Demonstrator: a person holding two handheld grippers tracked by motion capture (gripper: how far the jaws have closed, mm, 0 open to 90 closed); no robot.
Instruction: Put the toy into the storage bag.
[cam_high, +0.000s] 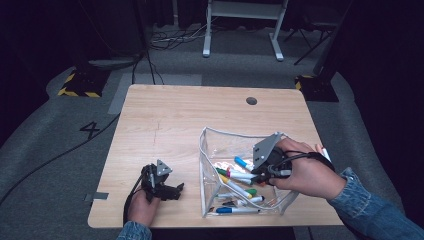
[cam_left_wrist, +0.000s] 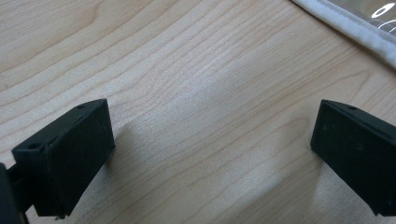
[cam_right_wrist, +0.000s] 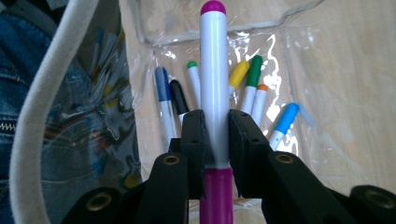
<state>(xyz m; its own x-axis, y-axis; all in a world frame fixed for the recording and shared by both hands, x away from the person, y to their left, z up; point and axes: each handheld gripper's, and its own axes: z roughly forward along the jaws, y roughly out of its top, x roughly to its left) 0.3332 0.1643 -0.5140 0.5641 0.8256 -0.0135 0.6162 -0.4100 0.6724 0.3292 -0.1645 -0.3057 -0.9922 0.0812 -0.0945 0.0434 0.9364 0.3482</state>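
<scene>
Magenta marker (cam_right_wrist: 214, 93) lower end cut off by frame bottom; pouch (cam_left_wrist: 345, 21) mostly off-frame, perhaps clear plastic.

Dark lab: taped floor (cam_high: 80, 85), cables (cam_high: 170, 37), lone table (cam_high: 175, 115)

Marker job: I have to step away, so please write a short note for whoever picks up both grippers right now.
Right gripper: shut on the magenta marker, gripped at mid-barrel and held over the inside of the clear pouch.
Left gripper: open and holding nothing, low over bare table near the front left edge, beside the pouch's white rim.
Things: the other markers lie loose in the pouch: blue, black, green, yellow and orange caps among them.
Done: one marker is gripped.
Left: probably either drop it in or lift it out; I cannot tell which.
</scene>
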